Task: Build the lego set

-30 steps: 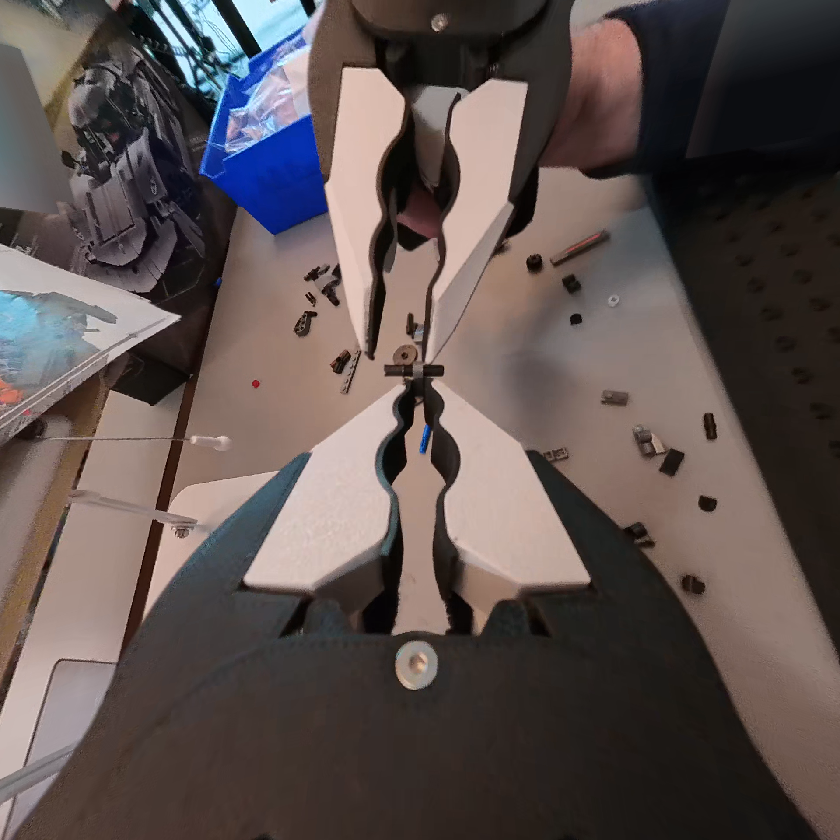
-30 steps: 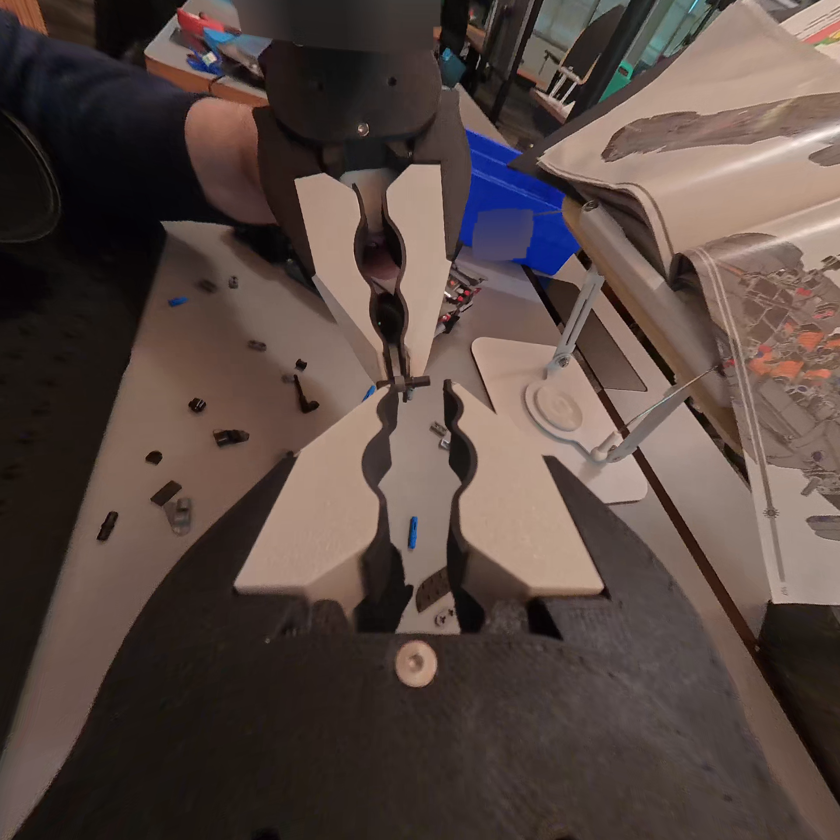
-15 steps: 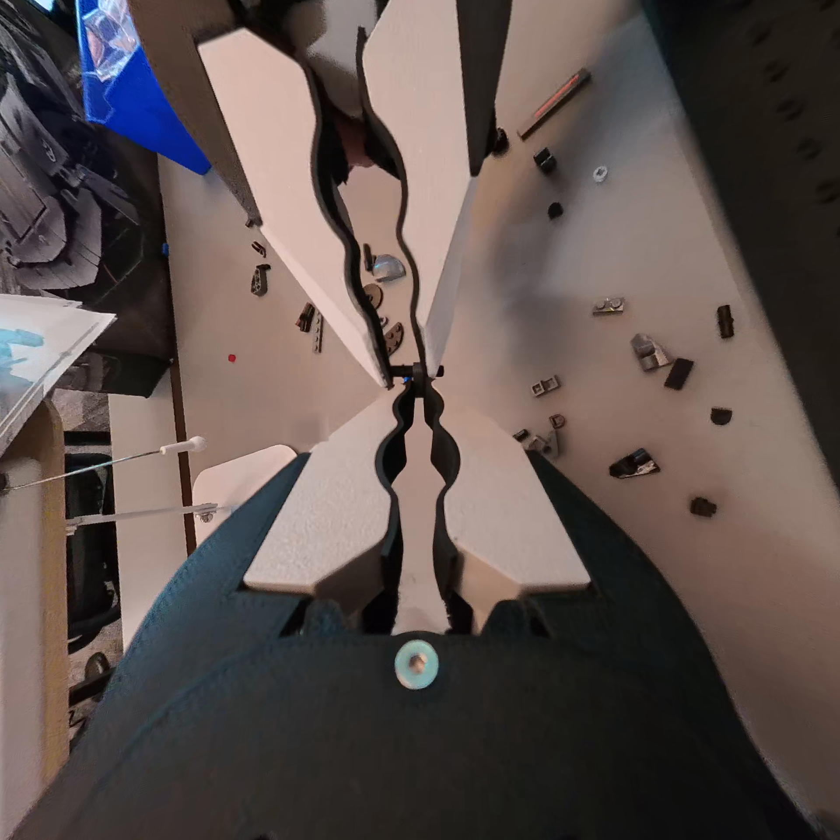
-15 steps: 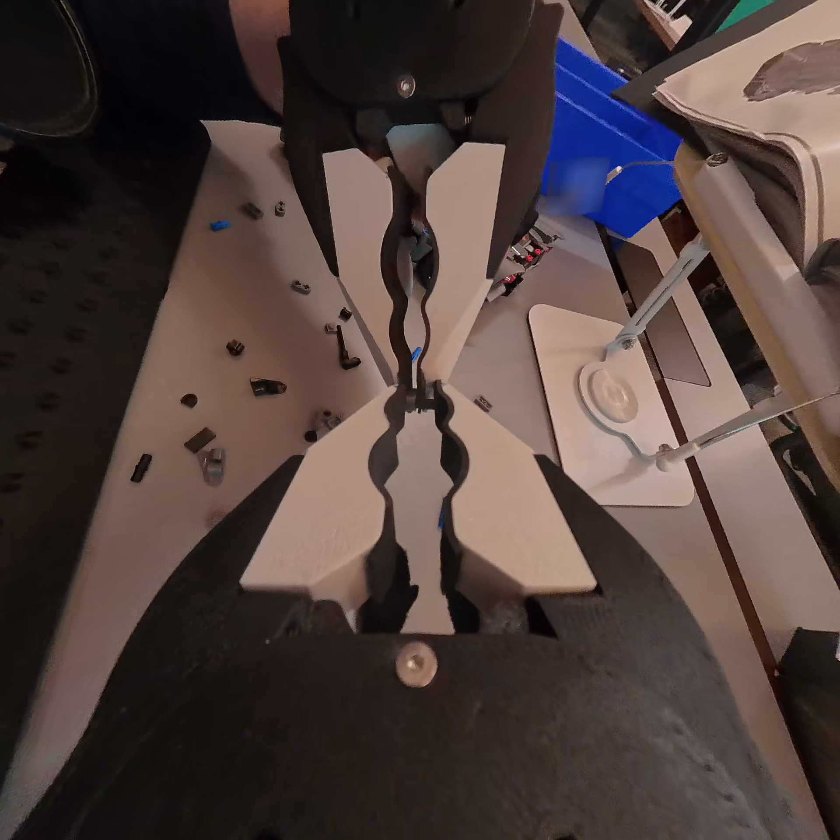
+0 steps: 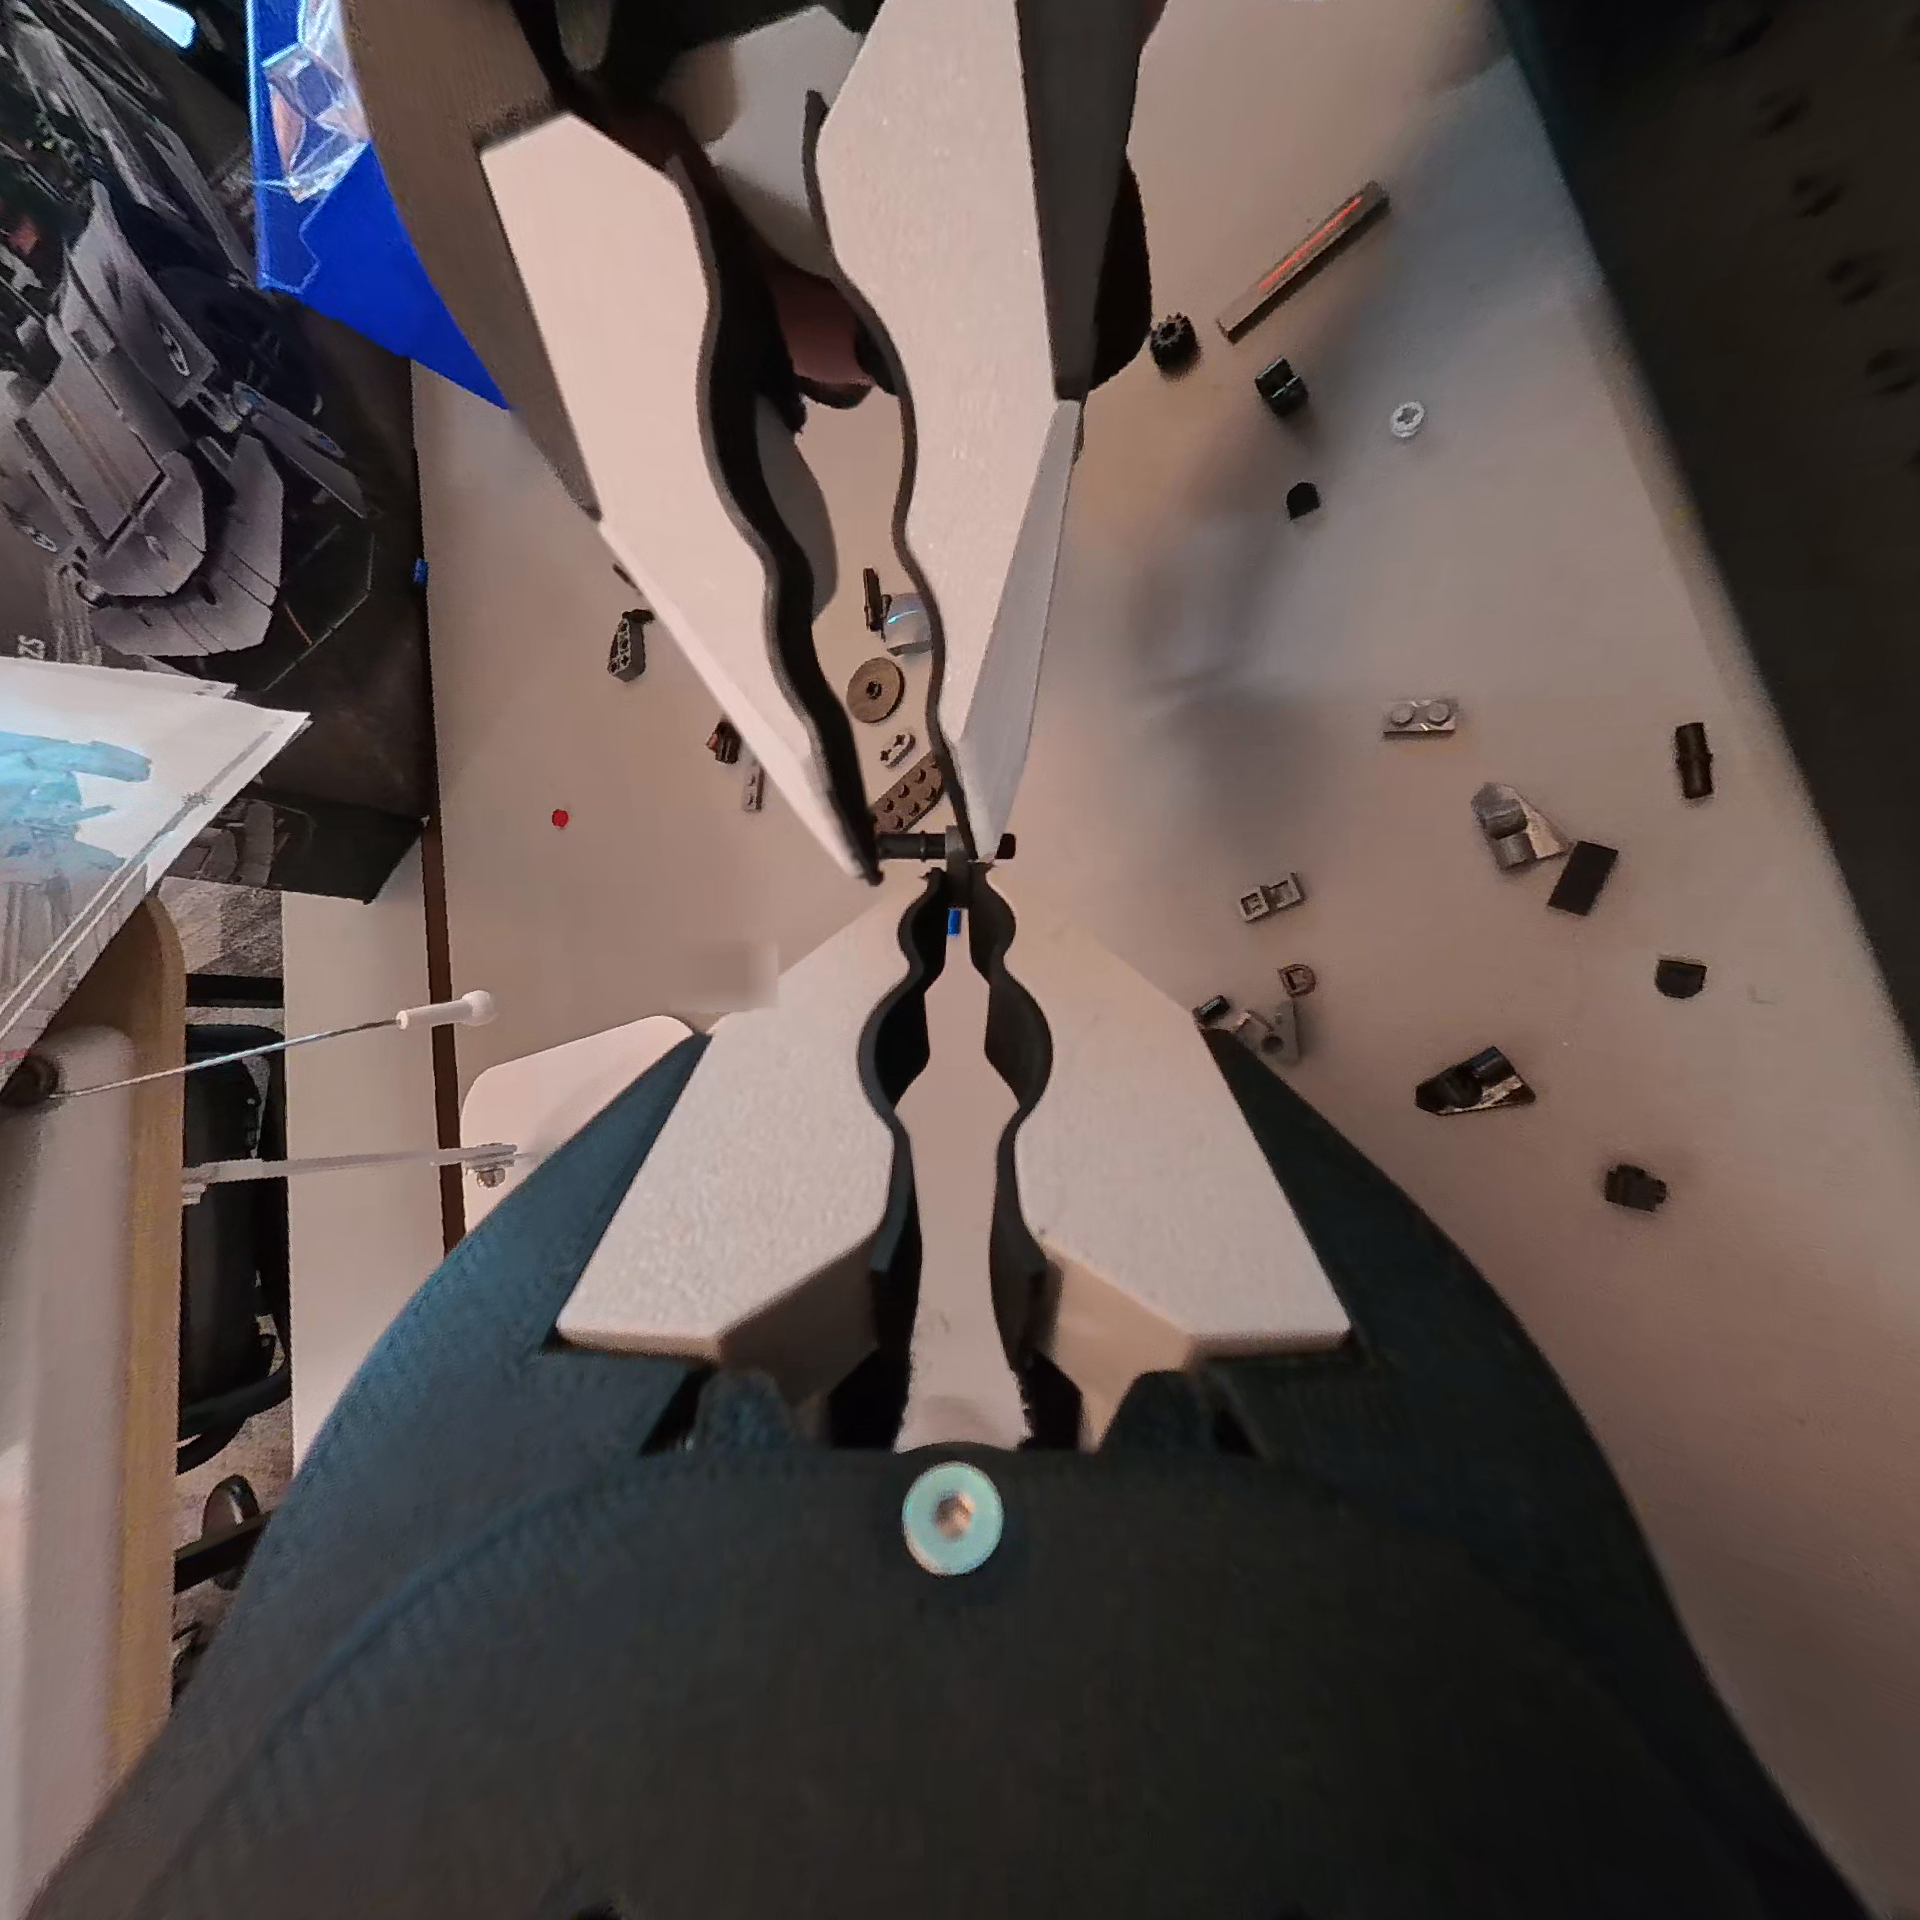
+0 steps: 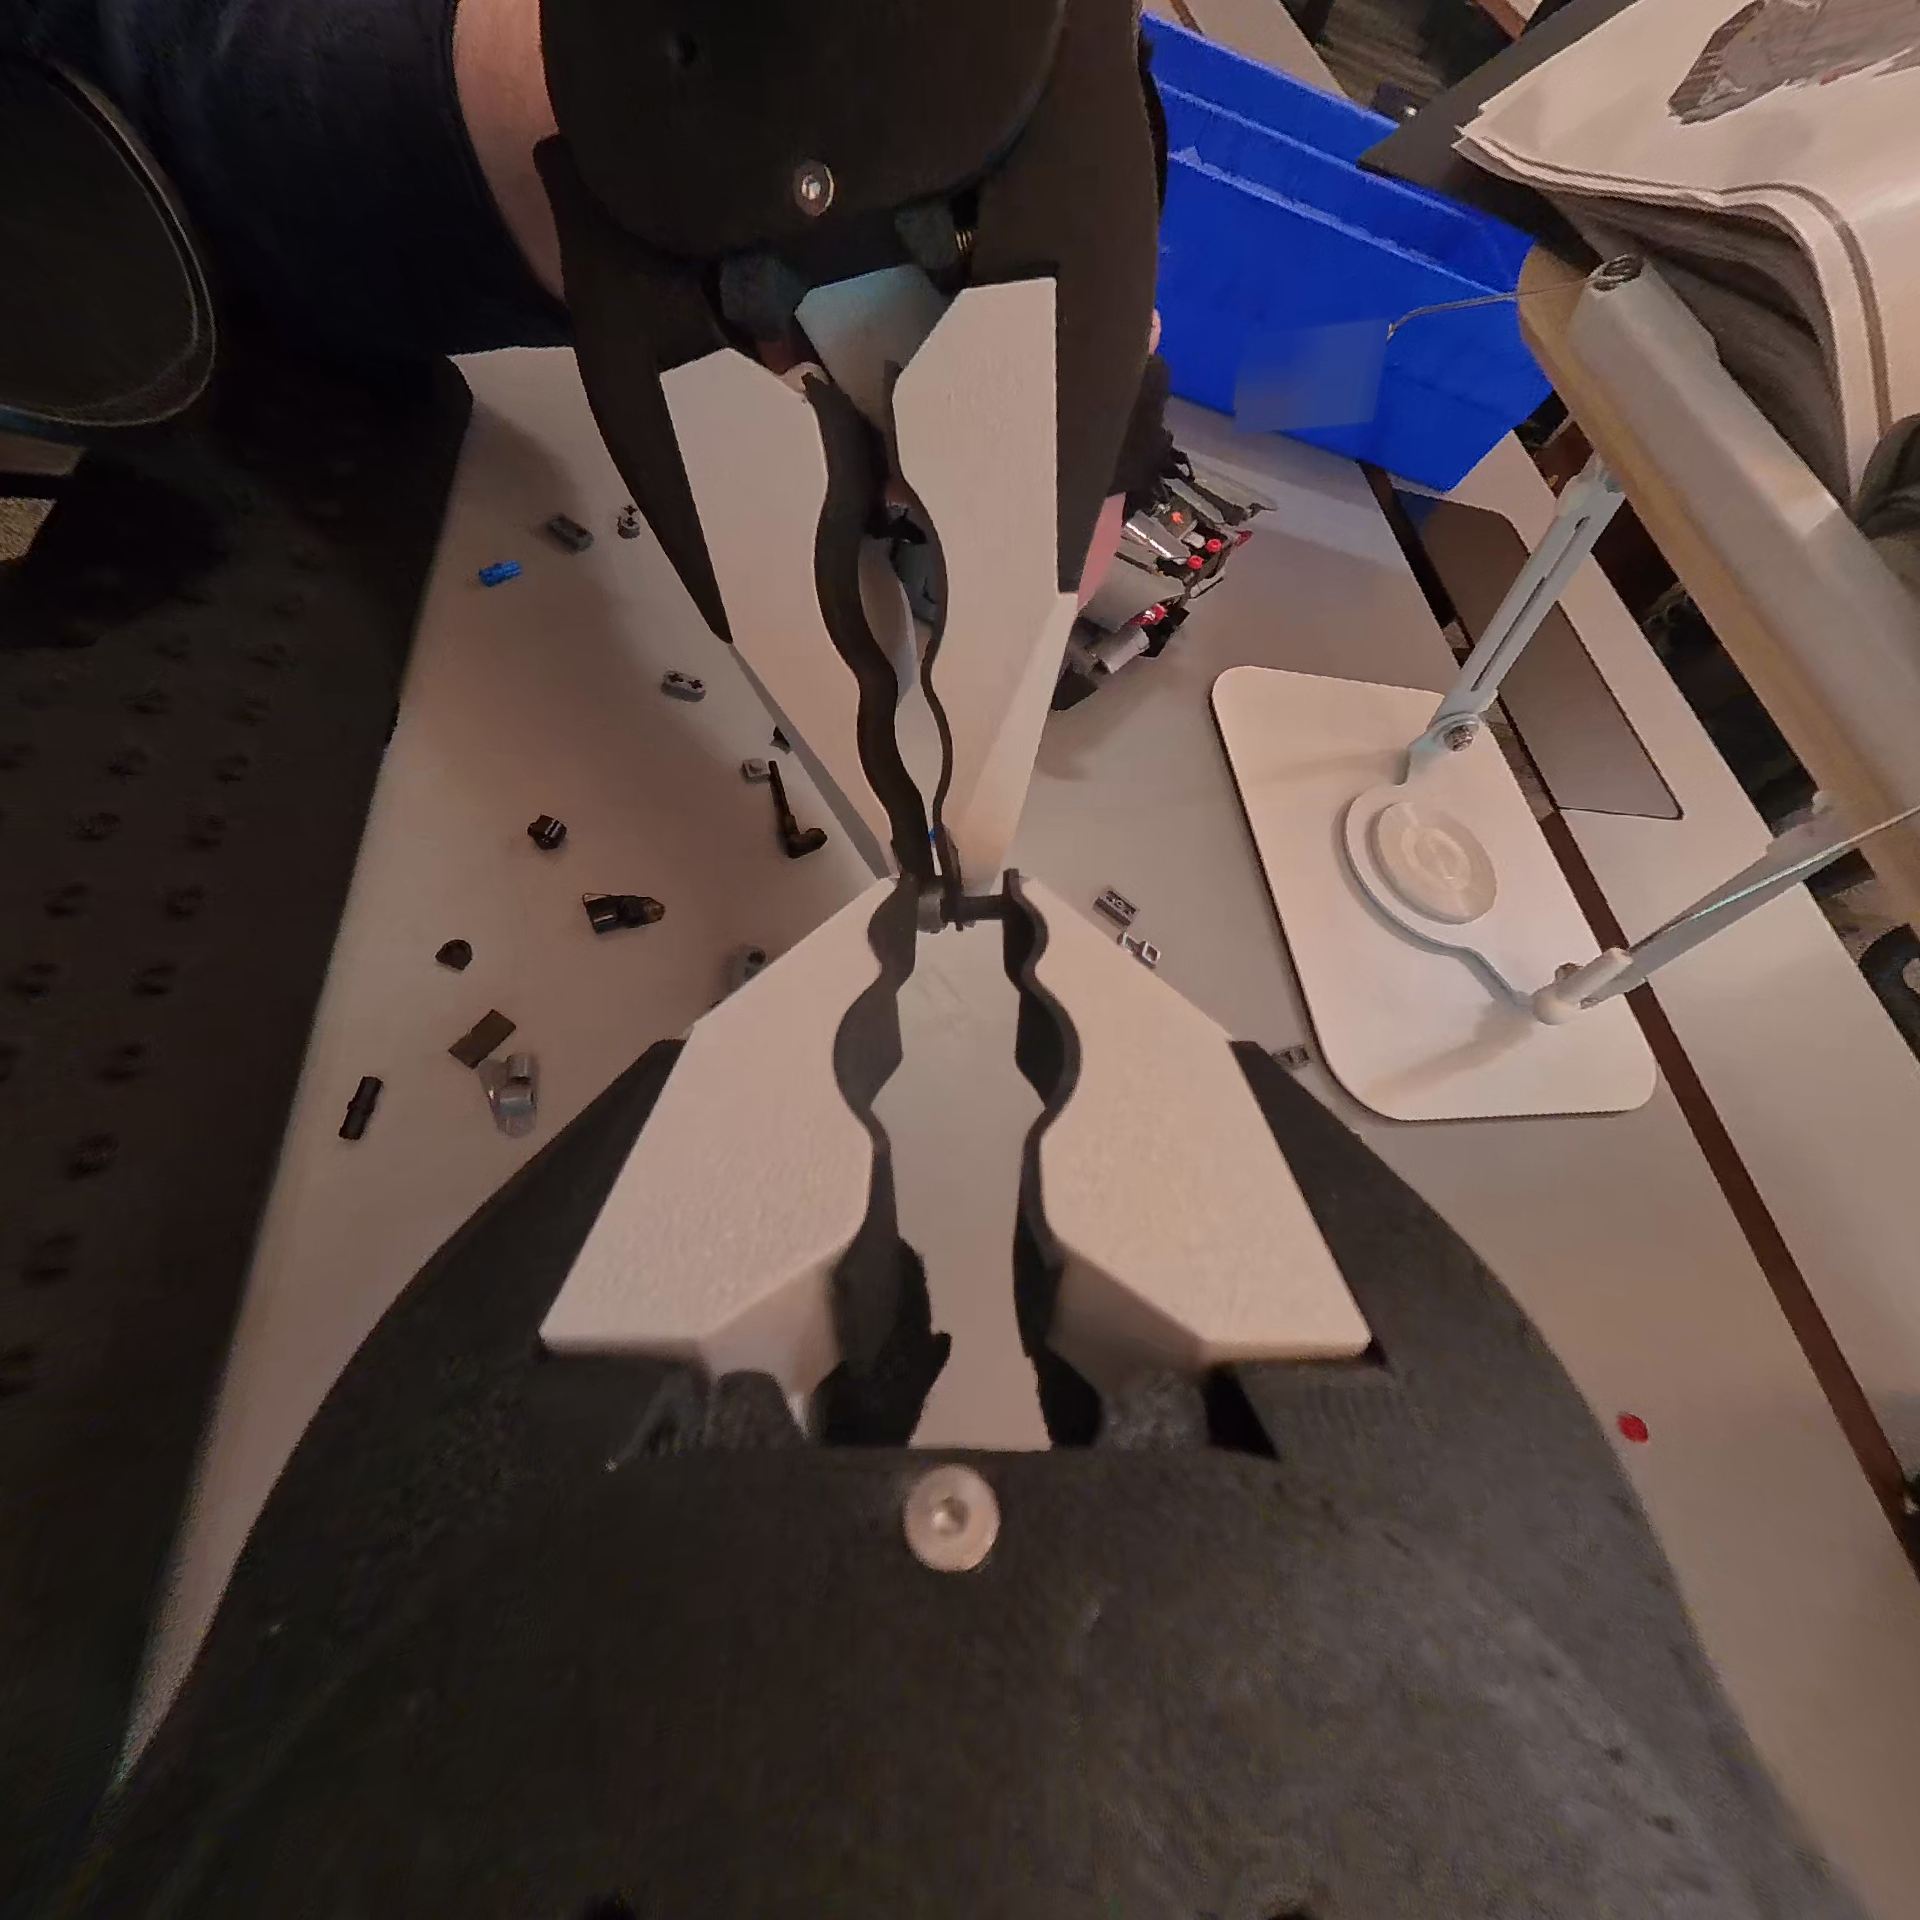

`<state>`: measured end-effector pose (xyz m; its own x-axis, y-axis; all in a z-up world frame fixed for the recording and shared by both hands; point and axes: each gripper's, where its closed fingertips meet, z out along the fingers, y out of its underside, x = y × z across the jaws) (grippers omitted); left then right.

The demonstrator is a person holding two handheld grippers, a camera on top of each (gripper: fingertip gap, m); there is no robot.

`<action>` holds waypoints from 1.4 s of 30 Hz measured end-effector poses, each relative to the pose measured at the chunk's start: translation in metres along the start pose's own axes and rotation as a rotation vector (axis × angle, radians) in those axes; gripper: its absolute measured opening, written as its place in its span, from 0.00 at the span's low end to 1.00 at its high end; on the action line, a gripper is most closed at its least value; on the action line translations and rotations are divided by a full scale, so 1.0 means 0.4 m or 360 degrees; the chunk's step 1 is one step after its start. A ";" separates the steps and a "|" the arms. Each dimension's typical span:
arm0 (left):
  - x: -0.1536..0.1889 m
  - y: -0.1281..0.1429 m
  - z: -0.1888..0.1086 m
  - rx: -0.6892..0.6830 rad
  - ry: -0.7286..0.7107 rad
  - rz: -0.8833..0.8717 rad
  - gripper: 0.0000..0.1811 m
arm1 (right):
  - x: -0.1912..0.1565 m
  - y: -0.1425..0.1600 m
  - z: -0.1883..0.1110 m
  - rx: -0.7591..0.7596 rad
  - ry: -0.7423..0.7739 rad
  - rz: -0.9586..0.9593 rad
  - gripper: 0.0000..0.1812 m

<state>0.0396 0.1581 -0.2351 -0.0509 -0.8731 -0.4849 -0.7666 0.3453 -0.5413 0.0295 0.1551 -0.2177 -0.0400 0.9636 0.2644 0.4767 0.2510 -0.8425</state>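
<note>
Left wrist view: both grippers' jaws pinch one black pin [image 5: 940, 846], its long axis lying crosswise.

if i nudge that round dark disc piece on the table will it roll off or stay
Probably stays: the round dark disc lies flat on the table, so it should slide, not roll. It looks small and stiff, likely light. Nearby, the ridged black gear might roll.

Hobby workbench: scattered lego pieces [image 5: 1517, 826], blue bin [image 6: 1340, 301], instruction booklet [image 5: 94, 790].
</note>
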 end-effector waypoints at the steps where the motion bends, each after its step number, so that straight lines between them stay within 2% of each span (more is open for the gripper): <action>1: -0.002 0.001 0.000 -0.0002 -0.0005 -0.0001 0.00 | 0.001 0.000 0.001 0.0004 -0.0001 0.0009 0.08; 23: -0.016 -0.015 -0.006 0.0105 -0.0040 -0.0075 0.00 | 0.005 -0.012 -0.012 0.0165 -0.0084 0.0149 0.05; 25: -0.027 -0.020 -0.012 0.0125 -0.0073 -0.0079 0.00 | 0.017 -0.021 -0.019 0.0232 -0.0097 0.0224 0.08; 26: -0.028 -0.015 -0.013 0.0104 -0.0060 -0.0095 0.00 | 0.028 -0.018 -0.023 0.0232 -0.0081 0.0258 0.14; 30: -0.041 -0.006 -0.016 0.0132 -0.0081 -0.0155 0.00 | 0.040 -0.012 -0.034 0.0238 -0.0052 0.0254 0.14; 33: -0.048 -0.001 -0.009 0.0131 -0.0090 -0.0203 0.00 | 0.038 -0.003 -0.021 0.0185 -0.0024 0.0208 0.20; 37: -0.054 0.008 0.006 0.0141 -0.0078 -0.0302 0.00 | 0.031 0.001 -0.002 0.0137 0.0029 0.0092 0.19; 42: -0.071 0.018 0.017 0.0124 -0.0142 -0.0376 0.00 | 0.049 0.020 0.010 0.0078 0.0090 0.0125 0.18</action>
<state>0.0398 0.1878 -0.2300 0.1828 -0.9000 -0.3957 -0.6989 0.1641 -0.6961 0.0290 0.1762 -0.2210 0.0462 0.9740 0.2219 0.4331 0.1806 -0.8830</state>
